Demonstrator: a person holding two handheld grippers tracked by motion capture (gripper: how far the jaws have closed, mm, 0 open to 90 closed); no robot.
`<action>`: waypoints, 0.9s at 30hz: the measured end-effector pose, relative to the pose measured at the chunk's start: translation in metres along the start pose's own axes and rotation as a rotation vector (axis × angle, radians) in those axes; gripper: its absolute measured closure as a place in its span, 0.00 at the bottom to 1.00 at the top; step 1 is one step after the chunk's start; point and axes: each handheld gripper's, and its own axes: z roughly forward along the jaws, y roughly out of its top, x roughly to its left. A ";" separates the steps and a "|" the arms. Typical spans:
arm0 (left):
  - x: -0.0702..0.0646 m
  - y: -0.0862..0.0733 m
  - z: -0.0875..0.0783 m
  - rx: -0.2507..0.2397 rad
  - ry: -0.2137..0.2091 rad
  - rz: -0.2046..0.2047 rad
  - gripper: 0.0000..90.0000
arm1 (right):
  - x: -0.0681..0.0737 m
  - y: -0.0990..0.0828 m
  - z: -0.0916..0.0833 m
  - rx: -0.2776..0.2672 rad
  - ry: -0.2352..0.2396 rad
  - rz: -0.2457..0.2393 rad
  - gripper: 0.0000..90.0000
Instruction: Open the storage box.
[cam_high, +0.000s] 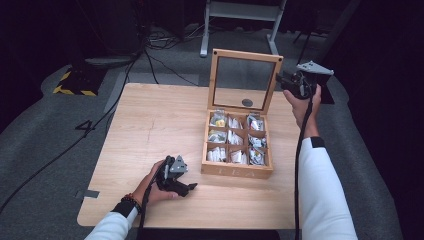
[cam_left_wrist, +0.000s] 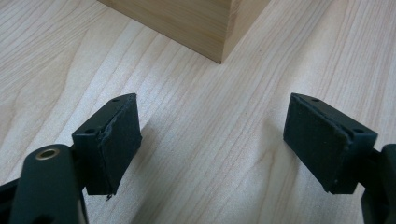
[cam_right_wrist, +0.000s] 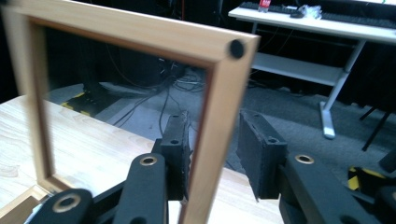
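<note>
1 wooden box (cam_high: 237, 170) right of the left gripper (cam_high: 190, 188), 1 glass lid (cam_high: 244, 81) straddled by the right gripper (cam_right_wrist: 214, 156), 9 compartments, 2 grippers.

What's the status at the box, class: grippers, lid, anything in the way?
Left gripper open, resting on table near box. Right gripper straddles the raised lid's frame edge, jaws apart. Nothing obstructing.

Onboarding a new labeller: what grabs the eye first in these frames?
The wooden compartment box of small packets at the table's middle right, its glass-paned lid standing open. The right gripper sits at the lid's right edge, its jaws straddling the frame but not shut on it. The left gripper rests open on the table near the box's front left corner.
</note>
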 end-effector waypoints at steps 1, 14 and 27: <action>0.000 0.000 0.000 0.000 0.000 0.000 0.21 | 0.001 -0.001 0.001 0.007 0.001 -0.004 0.72; 0.000 0.000 0.000 0.000 0.000 0.000 0.21 | 0.008 -0.016 0.013 0.047 0.015 -0.009 0.74; 0.001 0.000 0.000 0.000 -0.007 0.006 0.21 | 0.007 -0.042 0.010 0.087 0.050 -0.005 0.69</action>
